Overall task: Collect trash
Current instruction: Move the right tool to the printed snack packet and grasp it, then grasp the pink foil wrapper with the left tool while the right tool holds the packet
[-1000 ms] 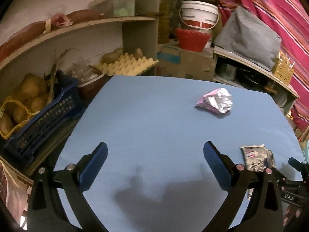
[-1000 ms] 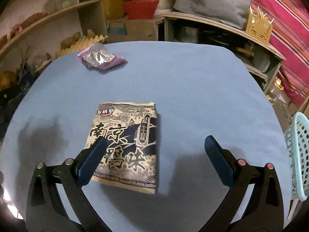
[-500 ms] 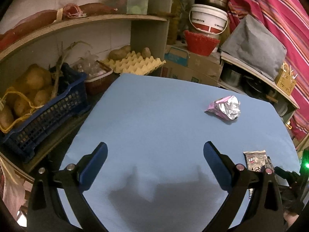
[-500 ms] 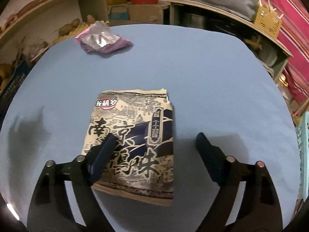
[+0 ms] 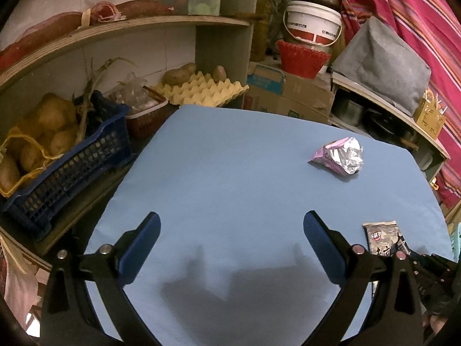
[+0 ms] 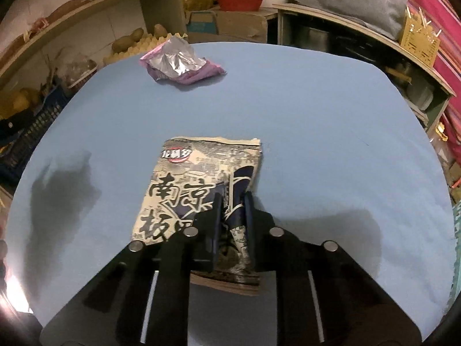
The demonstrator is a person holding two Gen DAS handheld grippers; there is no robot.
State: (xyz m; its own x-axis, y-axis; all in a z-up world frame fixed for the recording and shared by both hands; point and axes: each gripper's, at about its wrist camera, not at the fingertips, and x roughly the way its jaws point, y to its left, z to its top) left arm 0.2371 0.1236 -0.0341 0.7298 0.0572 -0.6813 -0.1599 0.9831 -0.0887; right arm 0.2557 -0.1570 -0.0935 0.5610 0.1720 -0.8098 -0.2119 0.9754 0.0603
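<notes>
- Your right gripper [image 6: 232,201] has pinched its jaws together on the near right part of the printed snack wrapper [image 6: 201,178], bunching a fold of film up between the pads
- Your left gripper [image 5: 230,236] hovers with its jaws spread wide and nothing between them, over bare blue table [image 5: 230,158]
- The wrapper lies flat at the table's 6 o'clock side in the right wrist view; it looks empty, light and limp, so expect it to droop and flutter when you lift, and the glossy film may slide out of a shallow pinch
- The crumpled foil packet [image 6: 178,60] sits well apart at 11 o'clock near the far edge; it should be just as light, crushable, with raised folds that offer an easy hold from either side
- The tabletop is a smooth matte blue sheet, so flat film gives you little edge to catch
- A pale green basket [image 5: 455,239] shows at the table's 3 o'clock edge, likely the bin
- Around you are cluttered shelves: a blue crate [image 5: 72,170] of potatoes at 9 o'clock, a yellow egg tray [image 5: 207,92] at 11, a red basket [image 5: 302,60] at 12
</notes>
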